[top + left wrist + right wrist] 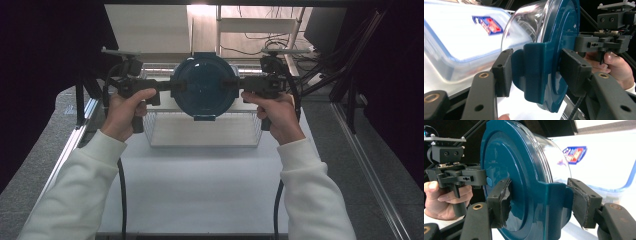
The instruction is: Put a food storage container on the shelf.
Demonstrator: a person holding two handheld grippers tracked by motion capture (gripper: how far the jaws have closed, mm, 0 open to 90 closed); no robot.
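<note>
A round clear container with a dark blue lid [204,85] hangs in the air above a wire basket [202,134], lid facing the person. My left gripper [175,85] is shut on the latch tab at the lid's left side. In the left gripper view its pads [503,72] press on both faces of that blue tab [534,72]. My right gripper [235,84] is shut on the opposite tab; the right gripper view has the tab [554,202] clamped between the pads [501,200]. Each gripper view also shows the other hand and its gripper across the lid [559,37].
The wire basket stands on the white tabletop [200,185], beneath the container. A large clear storage box with a blue rim and a red-and-blue label [461,37] [604,165] lies beyond the container. Metal rails [367,170] run along both table sides, and cables trail at the back.
</note>
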